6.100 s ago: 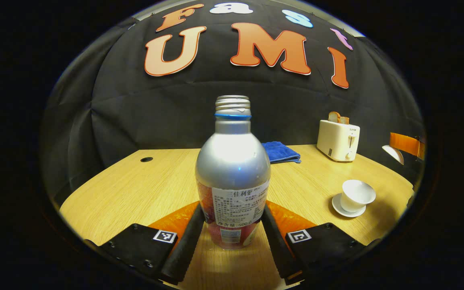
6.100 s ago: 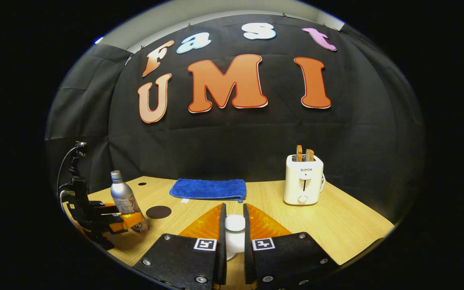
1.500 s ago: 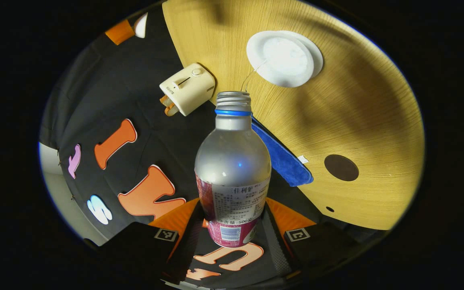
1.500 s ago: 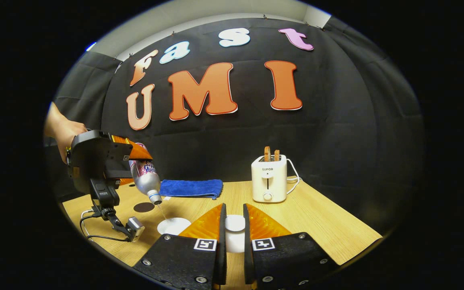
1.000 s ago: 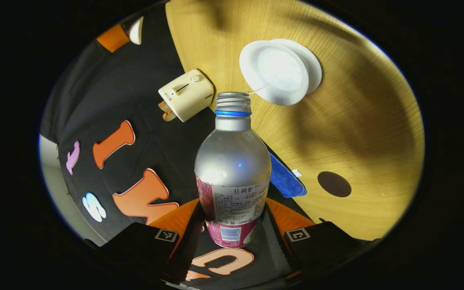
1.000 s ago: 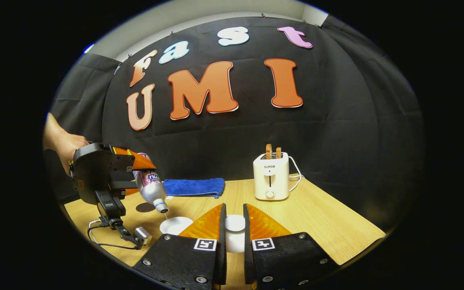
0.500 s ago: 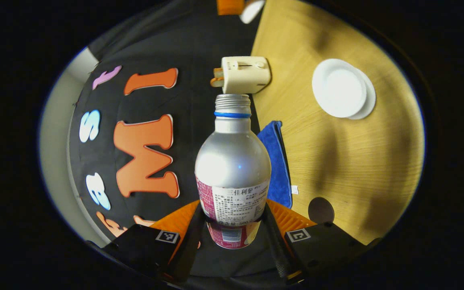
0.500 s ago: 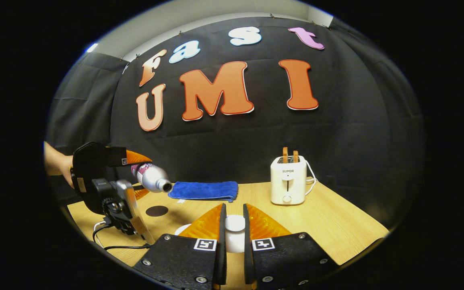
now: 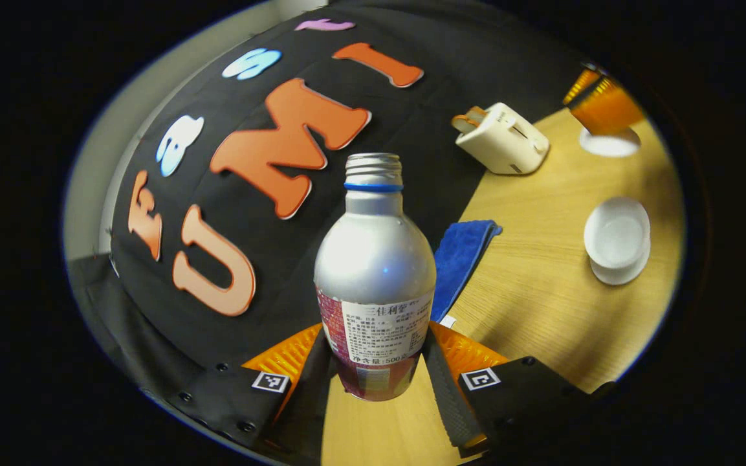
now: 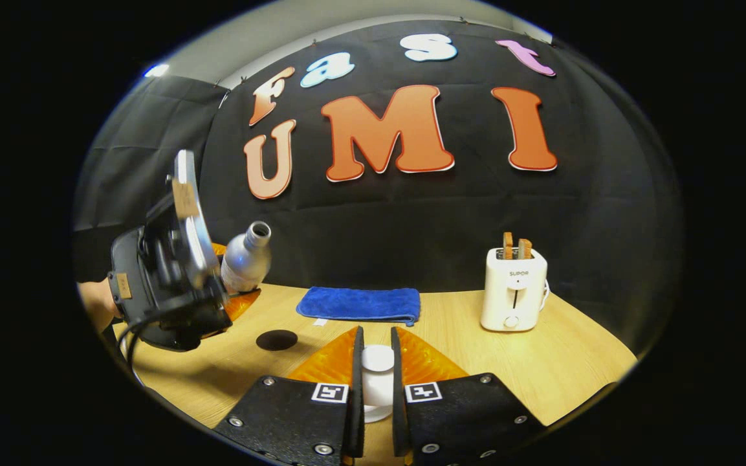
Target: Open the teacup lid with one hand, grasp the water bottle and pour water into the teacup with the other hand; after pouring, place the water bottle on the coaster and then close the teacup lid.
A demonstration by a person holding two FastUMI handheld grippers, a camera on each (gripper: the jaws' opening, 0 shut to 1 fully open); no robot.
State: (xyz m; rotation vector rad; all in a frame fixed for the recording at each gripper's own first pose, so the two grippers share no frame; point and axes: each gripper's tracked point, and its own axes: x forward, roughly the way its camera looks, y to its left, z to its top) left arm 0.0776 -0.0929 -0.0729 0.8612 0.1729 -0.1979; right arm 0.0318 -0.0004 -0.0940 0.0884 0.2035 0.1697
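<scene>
Left gripper (image 9: 376,369) clamps the uncapped bottle (image 9: 374,272) at its base, raised and tilted above the table (image 9: 541,304). Right gripper (image 10: 376,388) pinches the lid (image 10: 377,357). Open teacup (image 9: 616,233) sits on its saucer; coaster (image 10: 276,340) bare.

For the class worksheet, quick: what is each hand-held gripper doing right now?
Left hand-held gripper: closed on the bottle, held off the table.
Right hand-held gripper: closed on the lid.

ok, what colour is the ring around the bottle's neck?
Blue, on the silver metal bottle's neck ring; it shows best in the left gripper view.
</scene>
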